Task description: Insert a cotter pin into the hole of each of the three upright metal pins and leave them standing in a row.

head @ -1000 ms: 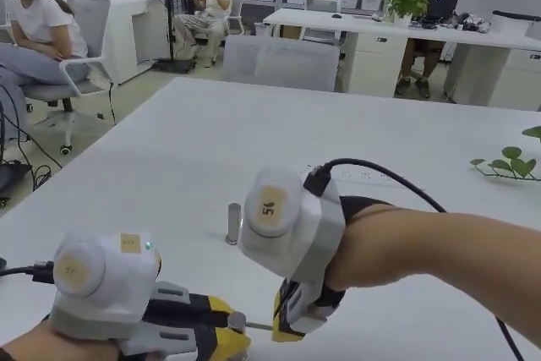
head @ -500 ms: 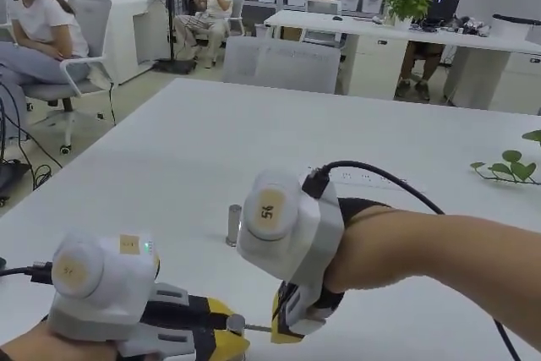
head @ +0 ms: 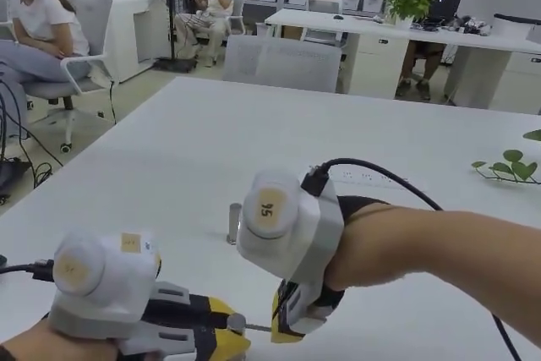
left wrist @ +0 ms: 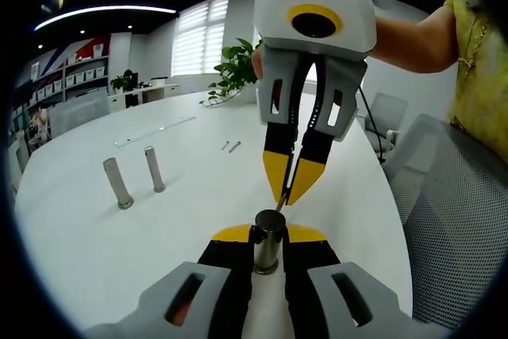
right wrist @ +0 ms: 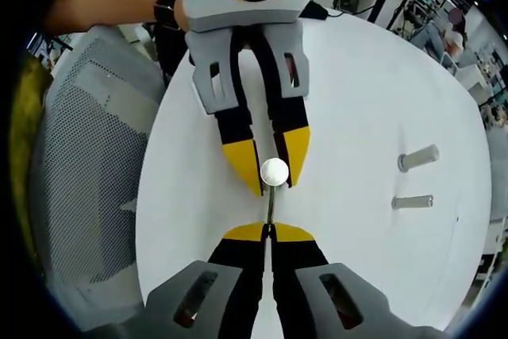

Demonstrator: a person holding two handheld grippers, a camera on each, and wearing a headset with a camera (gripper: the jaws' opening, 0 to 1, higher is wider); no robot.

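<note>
Head view
Table (head: 211,141): white, with chairs and seated people far beyond it.
Left gripper (head: 233,332): near left, jaws clamped on the held metal pin (head: 237,322).
Right gripper (head: 282,324): just right of it, pinching a cotter pin (head: 259,326) that points left at the held metal pin.
Upright metal pin (head: 233,224): stands on the table farther off, apart from both grippers.

Left gripper view
Left gripper: jaws closed on the sides of the held metal pin, which is upright.
Right gripper: comes in from above with its tips together on the cotter pin. The pin's end meets the top of the held metal pin; whether it sits in the hole, I cannot tell.
Two upright metal pins (left wrist: 117,183) (left wrist: 154,169): side by side, far left.
Loose cotter pins (left wrist: 230,146): lying on the table farther off.

Right gripper view
Right gripper: jaws shut on the cotter pin, which reaches the held metal pin's round head.
</note>
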